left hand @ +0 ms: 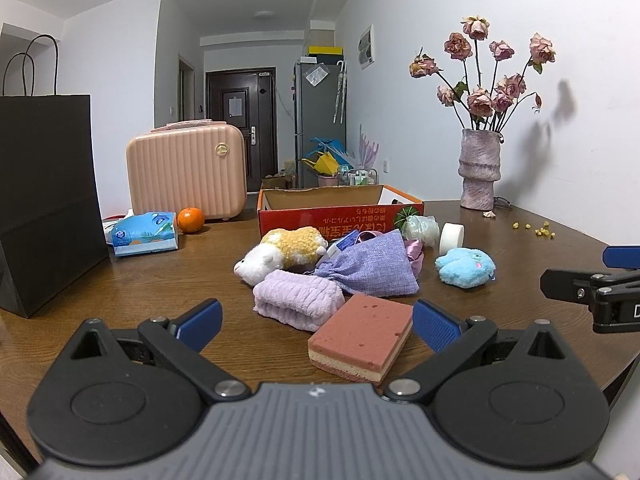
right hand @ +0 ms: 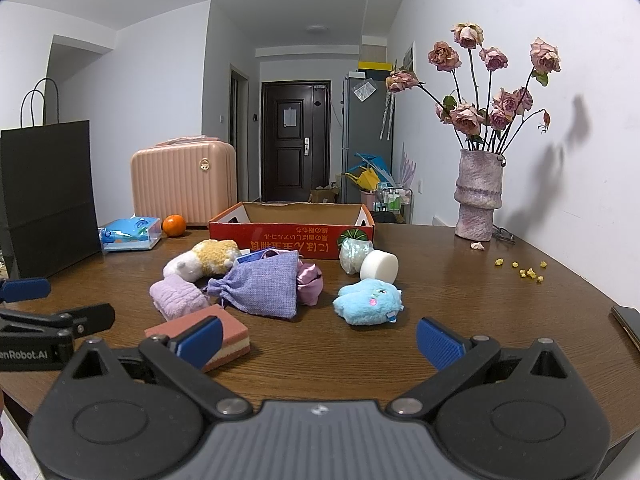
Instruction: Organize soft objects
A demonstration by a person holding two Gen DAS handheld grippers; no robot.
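Nothing looks sorted yet. My left gripper (left hand: 316, 320) and right gripper (right hand: 318, 338) both hang spread wide and empty at the bottom of their frames. The sponge (left hand: 362, 336), towel (left hand: 298, 298), pouch (left hand: 370, 266) and plushes lie mid-frame, in front of the box (left hand: 340, 216), which shows nothing inside.

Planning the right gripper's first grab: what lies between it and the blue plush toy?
Only bare wooden table. In the right wrist view, the open right gripper faces the blue plush toy with nothing between.
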